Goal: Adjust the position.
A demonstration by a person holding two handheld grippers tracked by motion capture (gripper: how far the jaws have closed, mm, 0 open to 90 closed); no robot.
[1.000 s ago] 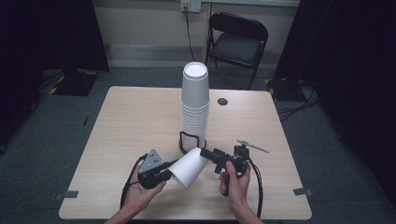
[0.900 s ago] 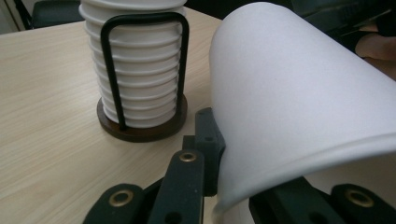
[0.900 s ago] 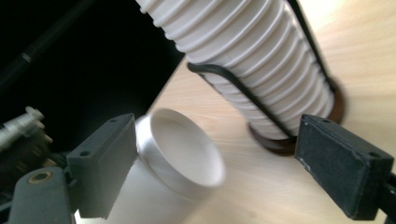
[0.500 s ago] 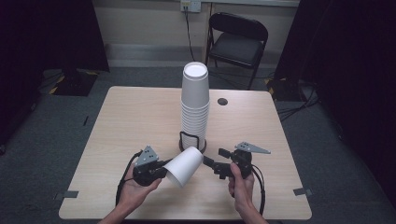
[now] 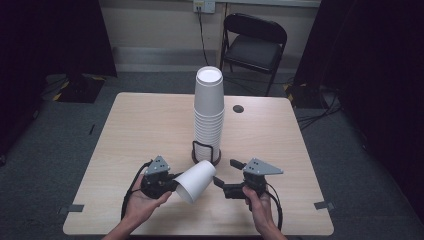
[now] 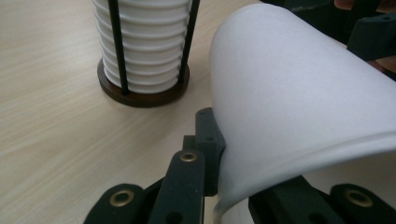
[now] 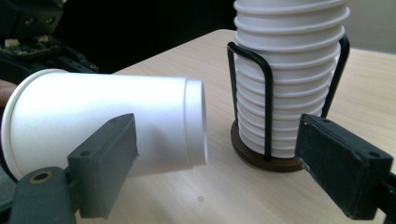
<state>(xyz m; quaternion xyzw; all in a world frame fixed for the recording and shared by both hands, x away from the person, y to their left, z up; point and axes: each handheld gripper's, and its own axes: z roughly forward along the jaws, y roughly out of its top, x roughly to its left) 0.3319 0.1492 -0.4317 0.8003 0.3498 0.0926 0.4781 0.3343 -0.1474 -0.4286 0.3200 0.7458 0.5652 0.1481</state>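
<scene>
A white paper cup [image 5: 196, 181] lies tilted on its side above the table's near edge, base pointing right and away. My left gripper [image 5: 173, 185] is shut on its rim, one jaw outside the wall and one inside, as the left gripper view shows on the cup [image 6: 299, 102]. My right gripper [image 5: 227, 174] stands open just right of the cup's base, not touching it. In the right gripper view the cup [image 7: 140, 107] lies behind the left of the two spread fingers [image 7: 105, 163]. A tall stack of white cups [image 5: 209, 115] stands in a black wire holder [image 5: 206, 152] behind both grippers.
The wooden table [image 5: 140, 130] has a small dark round grommet [image 5: 238, 108] right of the stack. A black folding chair [image 5: 255, 42] stands beyond the far edge. The holder's brown base [image 6: 140, 95] sits close in front of the left gripper.
The right gripper has drawn back to the right, off the cup's base. The left gripper, still holding the cup, has shifted slightly left and nearer the table's front edge.
</scene>
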